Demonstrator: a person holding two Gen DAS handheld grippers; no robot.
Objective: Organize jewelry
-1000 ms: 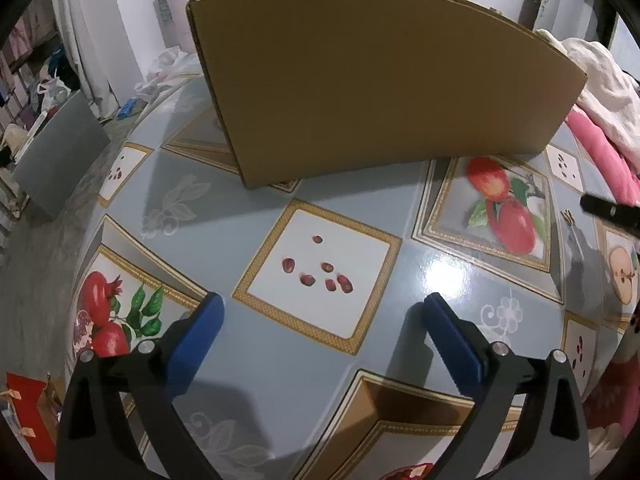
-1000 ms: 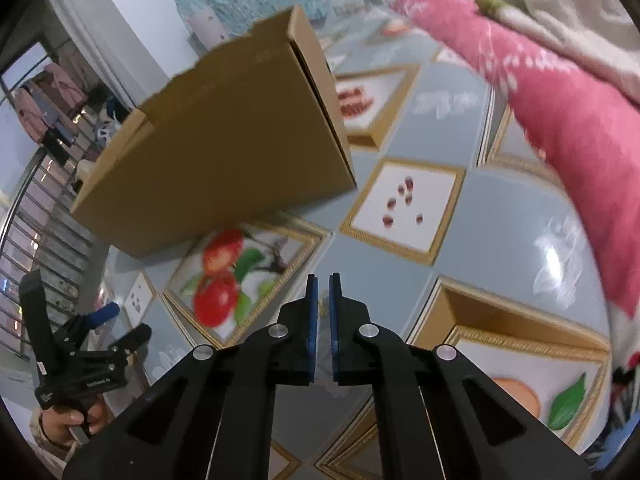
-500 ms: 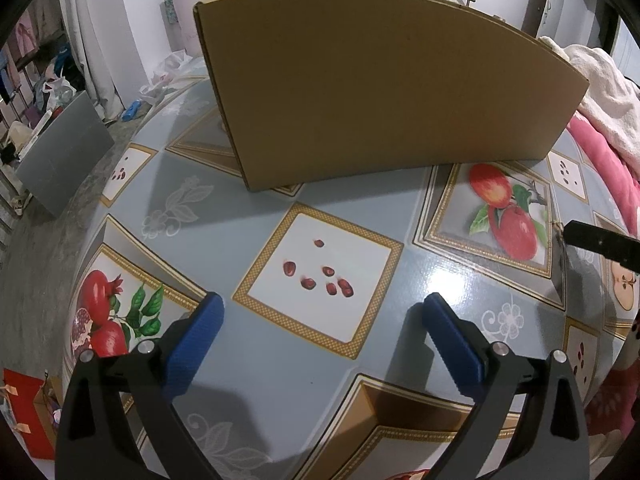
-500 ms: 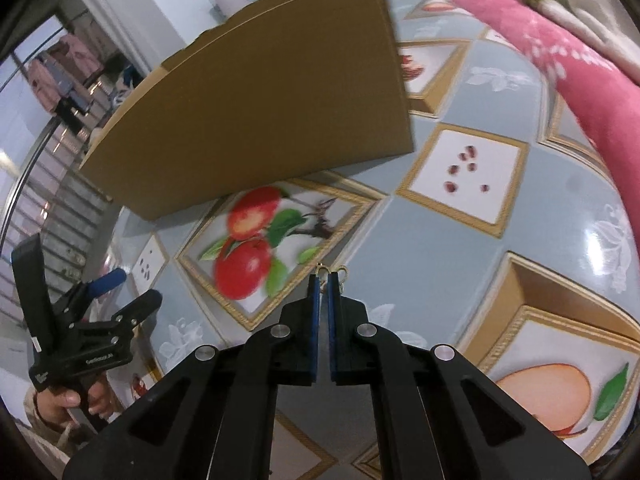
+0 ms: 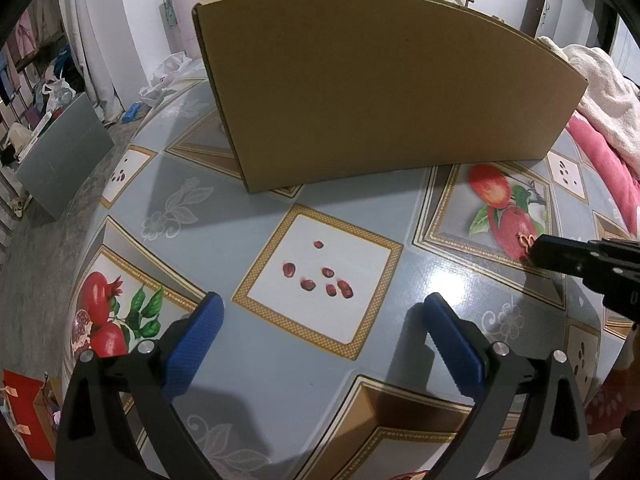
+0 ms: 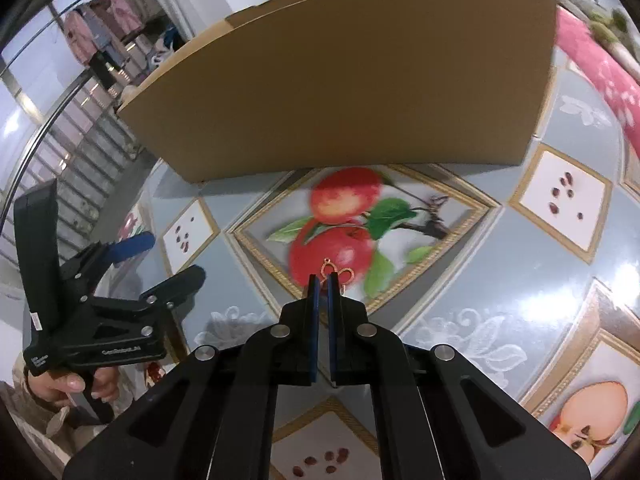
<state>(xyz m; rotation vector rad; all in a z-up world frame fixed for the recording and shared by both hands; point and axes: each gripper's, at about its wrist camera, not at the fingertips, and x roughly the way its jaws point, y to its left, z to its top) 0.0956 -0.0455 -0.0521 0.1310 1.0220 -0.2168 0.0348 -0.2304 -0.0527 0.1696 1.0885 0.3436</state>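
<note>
Right now my right gripper point(image 6: 323, 276) is clenched on a small gold earring point(image 6: 338, 272), a thin wire piece with looped, petal-like outlines that sticks out past the 2 blue ribbed pads. The jaws sit almost fully together, with only the fine metal between their tips. It hangs over the glossy tablecloth point(image 5: 248, 220), above a printed red apple point(image 6: 334, 254) inside a gold-bordered diamond panel.

My left gripper point(image 5: 320, 312) is released, its 2 blue rubbery fingers spread wide with nothing between them. It hovers above a white square panel point(image 5: 318, 280) that has a woven-looking gold frame and scattered dark red seed prints. From the left wrist view, my right gripper's black tip enters at the right edge, with the earring showing as a tiny gold glint point(image 5: 526, 240) against the printed fruit.

Behind both tools stands a plain brown cardboard box point(image 5: 380, 92), matte and smooth-sided, with sharp folded corners and a slightly ragged top edge. It rests directly on the tablecloth, which is pale blue-grey, shiny enough to catch a bright reflection, and patterned with faint white floral scrolls. To the right lies a soft pink fabric point(image 6: 596, 64) with a fuzzy cream cloth point(image 5: 600, 92) heaped beside it. In the right wrist view, my left hand point(image 6: 76, 386) grips the black matte plastic handle of its tool.
</note>
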